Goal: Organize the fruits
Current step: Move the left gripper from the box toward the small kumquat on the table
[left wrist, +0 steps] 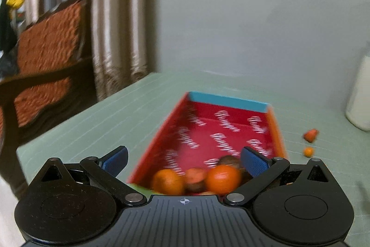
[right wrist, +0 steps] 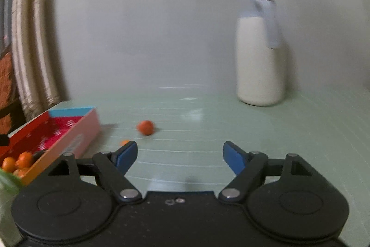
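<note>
- The left gripper (left wrist: 183,160) hangs above the near end of a shallow red cardboard box with a blue far wall and white lettering (left wrist: 225,103); its blue-padded jaws stand wide apart and hold nothing.
- Between and just below those jaws, a cluster of round orange fruits (left wrist: 222,178) lies in the box's near end, mixed with darker brownish pieces too blurred to name.
- The right gripper (right wrist: 180,155) hovers over the pale green lined tablecloth (right wrist: 300,131), jaws spread wide and empty.
- A loose reddish-orange fruit (right wrist: 145,127) lies on the cloth ahead of the right gripper, slightly to the left, outside the box.
- A smaller orange fruit (right wrist: 124,142) sits just beside the right gripper's left fingertip, partly hidden by it.
- A tall cream jug with a grey lid and handle (right wrist: 260,61) stands well beyond, near the wall.
</note>
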Action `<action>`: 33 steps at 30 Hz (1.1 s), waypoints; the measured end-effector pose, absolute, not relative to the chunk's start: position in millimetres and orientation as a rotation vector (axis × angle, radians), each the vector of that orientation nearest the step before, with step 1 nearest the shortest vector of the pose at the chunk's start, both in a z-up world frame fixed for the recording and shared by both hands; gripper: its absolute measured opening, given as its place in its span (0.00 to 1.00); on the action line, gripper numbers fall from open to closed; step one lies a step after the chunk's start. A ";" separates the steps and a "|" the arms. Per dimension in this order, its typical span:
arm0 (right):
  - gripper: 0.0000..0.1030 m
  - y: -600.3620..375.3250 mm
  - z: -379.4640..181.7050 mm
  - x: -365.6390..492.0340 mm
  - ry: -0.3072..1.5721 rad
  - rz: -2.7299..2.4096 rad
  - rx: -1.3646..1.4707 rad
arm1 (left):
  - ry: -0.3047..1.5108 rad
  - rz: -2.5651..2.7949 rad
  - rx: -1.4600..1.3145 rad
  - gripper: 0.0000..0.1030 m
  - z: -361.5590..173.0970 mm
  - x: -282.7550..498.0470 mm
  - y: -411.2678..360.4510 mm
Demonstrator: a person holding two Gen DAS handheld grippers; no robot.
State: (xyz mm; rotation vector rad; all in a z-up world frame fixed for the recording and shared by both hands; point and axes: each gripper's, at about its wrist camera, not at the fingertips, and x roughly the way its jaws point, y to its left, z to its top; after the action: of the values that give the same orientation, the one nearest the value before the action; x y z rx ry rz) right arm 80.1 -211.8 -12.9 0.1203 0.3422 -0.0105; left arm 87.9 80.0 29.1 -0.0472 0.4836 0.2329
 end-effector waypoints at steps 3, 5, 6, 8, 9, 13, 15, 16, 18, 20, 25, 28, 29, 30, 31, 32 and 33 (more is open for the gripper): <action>0.79 -230.1 -14.1 72.1 0.335 -0.043 0.148 | 0.480 0.177 -0.005 0.99 36.2 94.2 52.2; 0.79 -236.9 -14.0 66.8 0.327 -0.058 0.157 | 0.477 0.141 0.015 0.99 41.2 97.4 35.0; 0.79 -241.1 -13.6 64.3 0.323 -0.068 0.159 | 0.475 0.123 0.026 0.99 43.0 99.3 25.9; 0.79 -250.3 -13.2 59.2 0.316 -0.085 0.167 | 0.474 0.087 0.049 0.99 46.0 104.4 6.5; 0.79 -254.4 -13.1 57.7 0.314 -0.093 0.171 | 0.475 0.070 0.058 0.99 46.8 106.4 -1.9; 0.79 -271.4 -13.3 51.6 0.309 -0.134 0.198 | 0.484 0.007 0.099 0.99 47.6 116.2 -36.1; 0.79 -279.1 -13.5 47.1 0.306 -0.159 0.211 | 0.490 -0.015 0.117 0.99 46.5 120.6 -51.5; 0.79 -282.5 -13.5 45.4 0.305 -0.172 0.212 | 0.495 -0.026 0.127 0.99 45.5 122.9 -59.3; 0.79 -289.7 -14.0 42.2 0.304 -0.201 0.215 | 0.500 -0.041 0.144 0.99 43.1 124.4 -72.7; 0.79 -297.2 -14.8 38.6 0.304 -0.215 0.230 | 0.504 -0.048 0.169 0.99 39.4 128.8 -84.6; 0.79 -308.8 -16.1 29.5 0.301 -0.239 0.237 | 0.487 -0.044 0.279 0.99 26.6 129.8 -110.8; 0.79 -314.3 -17.2 26.1 0.303 -0.246 0.241 | 0.479 -0.066 0.308 0.99 22.5 131.6 -120.0; 0.79 -316.1 -17.5 25.0 0.303 -0.247 0.244 | 0.472 -0.073 0.313 0.99 22.2 133.5 -121.1; 0.79 -317.1 -17.7 24.2 0.302 -0.248 0.246 | 0.462 -0.072 0.319 0.99 22.1 134.8 -123.0; 0.79 -318.2 -18.5 23.6 0.302 -0.251 0.248 | 0.456 -0.069 0.328 0.99 21.9 137.0 -125.1; 0.79 -319.2 -19.0 23.5 0.303 -0.250 0.249 | 0.454 -0.068 0.337 0.99 21.9 140.6 -127.5; 0.79 -319.9 -19.5 24.1 0.305 -0.249 0.250 | 0.453 -0.067 0.343 0.99 21.0 144.3 -130.1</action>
State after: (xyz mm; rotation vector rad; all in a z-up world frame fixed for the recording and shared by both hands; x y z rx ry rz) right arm 24.1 -319.9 -19.5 0.2504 0.3046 -0.2489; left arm 144.3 -130.1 21.0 0.3434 0.4529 -0.0675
